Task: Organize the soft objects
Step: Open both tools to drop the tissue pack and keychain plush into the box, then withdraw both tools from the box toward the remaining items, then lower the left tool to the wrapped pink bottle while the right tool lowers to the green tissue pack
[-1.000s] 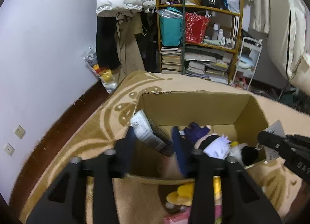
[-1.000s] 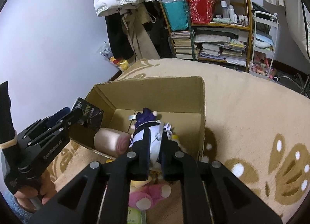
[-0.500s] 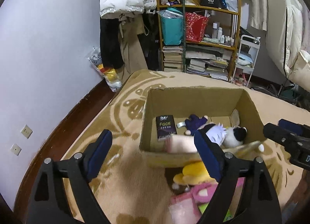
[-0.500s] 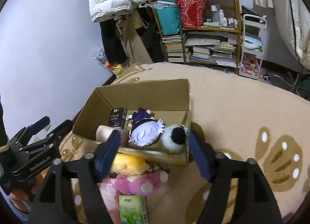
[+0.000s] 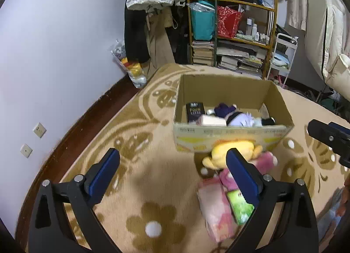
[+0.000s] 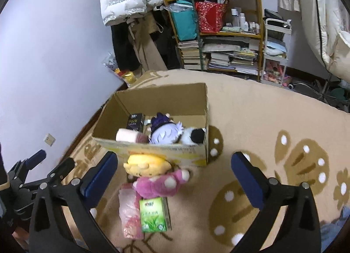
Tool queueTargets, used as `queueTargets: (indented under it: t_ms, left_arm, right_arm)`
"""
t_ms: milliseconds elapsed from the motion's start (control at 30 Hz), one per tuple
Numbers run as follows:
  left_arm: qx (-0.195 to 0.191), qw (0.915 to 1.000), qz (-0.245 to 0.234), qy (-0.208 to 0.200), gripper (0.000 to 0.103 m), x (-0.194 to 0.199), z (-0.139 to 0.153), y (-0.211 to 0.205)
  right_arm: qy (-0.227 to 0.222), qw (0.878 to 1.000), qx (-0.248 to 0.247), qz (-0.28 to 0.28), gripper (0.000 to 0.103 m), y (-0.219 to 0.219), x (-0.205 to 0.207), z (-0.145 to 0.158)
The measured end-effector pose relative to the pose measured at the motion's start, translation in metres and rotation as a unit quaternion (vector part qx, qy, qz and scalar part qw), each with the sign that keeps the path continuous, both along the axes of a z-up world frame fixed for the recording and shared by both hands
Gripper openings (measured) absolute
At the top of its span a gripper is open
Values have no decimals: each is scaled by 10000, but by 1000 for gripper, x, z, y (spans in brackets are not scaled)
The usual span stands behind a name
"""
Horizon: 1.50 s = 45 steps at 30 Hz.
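Blue-padded fingers frame both views: the left gripper (image 5: 172, 167) and the right gripper (image 6: 175, 172) are both opening, jaws spread wide, with nothing between them — each hangs above the beige patterned carpet (image 6: 251, 121) with no grasp on anything.

Nearest on the carpet lie a green tissue pack (image 6: 154, 214) and, touching its left side, a pink crinkly plastic bag (image 6: 129, 213). The pack looks light and squashy under a slick film, so a hold across its narrow sides should serve better than one on the flat printed face. The bag is limp and probably slippery; a pinch on a bunched fold seems safest.

Just beyond, a pink plush toy (image 6: 159, 183) lies against a yellow plush toy (image 6: 146, 164), which rests against the front wall of the cardboard box (image 6: 166, 149). Both should be light and yielding, not fragile — a squeeze across the body or head ought to hold, while a limb might slip out.

Inside the box sit a pale roll (image 6: 126, 135), a dark carton (image 6: 135, 120), a purple-haired plush doll (image 6: 165, 132) and a black-and-white plush (image 6: 194, 136), packed close together.
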<state>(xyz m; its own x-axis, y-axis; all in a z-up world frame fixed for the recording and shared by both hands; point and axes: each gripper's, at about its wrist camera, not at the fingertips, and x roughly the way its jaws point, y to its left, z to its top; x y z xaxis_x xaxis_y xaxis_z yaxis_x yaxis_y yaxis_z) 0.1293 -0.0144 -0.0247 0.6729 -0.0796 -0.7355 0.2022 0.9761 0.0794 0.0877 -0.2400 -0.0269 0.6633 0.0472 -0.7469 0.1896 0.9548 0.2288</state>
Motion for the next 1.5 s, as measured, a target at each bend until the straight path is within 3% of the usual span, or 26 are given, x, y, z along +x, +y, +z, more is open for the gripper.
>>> queueTargets:
  t_ms: [167, 500, 900, 1167, 1500]
  left_arm:
    - [71, 9999, 16, 89, 97, -19, -4, 5]
    - [54, 9993, 51, 372, 97, -35, -15, 14]
    - [43, 9972, 67, 740, 97, -33, -42, 15]
    - [255, 9947, -20, 996, 97, -31, -64, 8]
    - [-87, 9877, 31, 1559, 97, -15, -91, 8]
  right_arm:
    - [359, 9993, -5, -82, 103, 11, -9, -3]
    - [588, 9972, -438, 123, 103, 34, -25, -1]
    - [1044, 9926, -569, 231, 103, 50, -21, -30]
    - [1333, 9893, -488, 325, 101, 52, -12, -50]
    - [1581, 9865, -241, 348, 101, 53, 2, -68]
